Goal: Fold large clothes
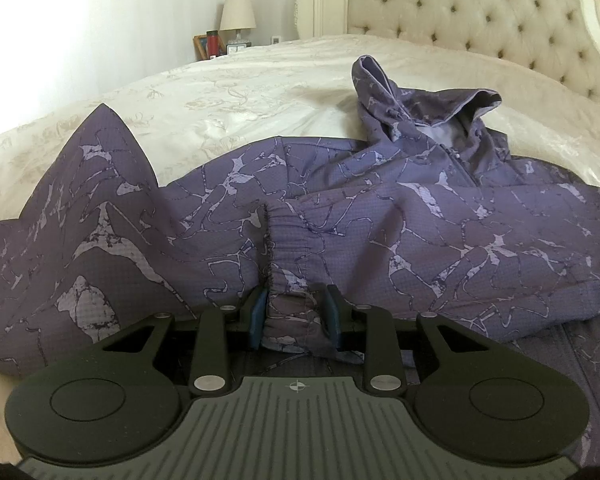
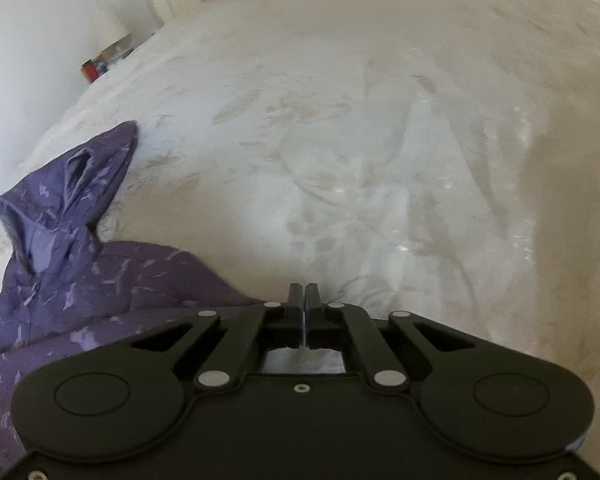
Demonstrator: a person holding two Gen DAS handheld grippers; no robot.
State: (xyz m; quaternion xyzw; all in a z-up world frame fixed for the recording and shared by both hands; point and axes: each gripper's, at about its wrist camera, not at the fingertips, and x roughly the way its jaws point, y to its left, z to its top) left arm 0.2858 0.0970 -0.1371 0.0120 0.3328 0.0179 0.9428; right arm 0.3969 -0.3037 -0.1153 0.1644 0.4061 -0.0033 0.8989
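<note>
Left claw (image 1: 296,312) is sitting partly open, its blue-padded fingers (image 1: 258,312) bracketing the elastic-gathered cuff (image 1: 288,248) of the purple marble-print hooded jacket (image 1: 380,216). Cloth is filling the gap between the pads; whether they are pinching it or only flanking it, I cannot tell.

Right claw (image 2: 303,300) is showing its fingers pressed together with only a thin seam between them, holding nothing visible and hovering over the cream embroidered bedspread (image 2: 380,140), beside the jacket's edge.

Jacket is lying spread across the near part of the bed, hood (image 1: 428,108) toward the tufted cream headboard (image 1: 480,12), one sleeve lying across the chest, and a pointed flap of fabric (image 1: 100,152) standing up at the left.

Risks, as judged:
- Cuff slipping out, if the left claw is lifting before the pads are fully biting the thick gathered elastic.
- Sleeve dragging the body panel along and wrinkling the fold, since the slick fabric is resting on a soft, yielding bedspread.
- Raised flap flopping the wrong way and spoiling the outline.
- Right claw is anchoring nothing, so the whole garment is free to shift.

Fold is looking early-stage.
</note>
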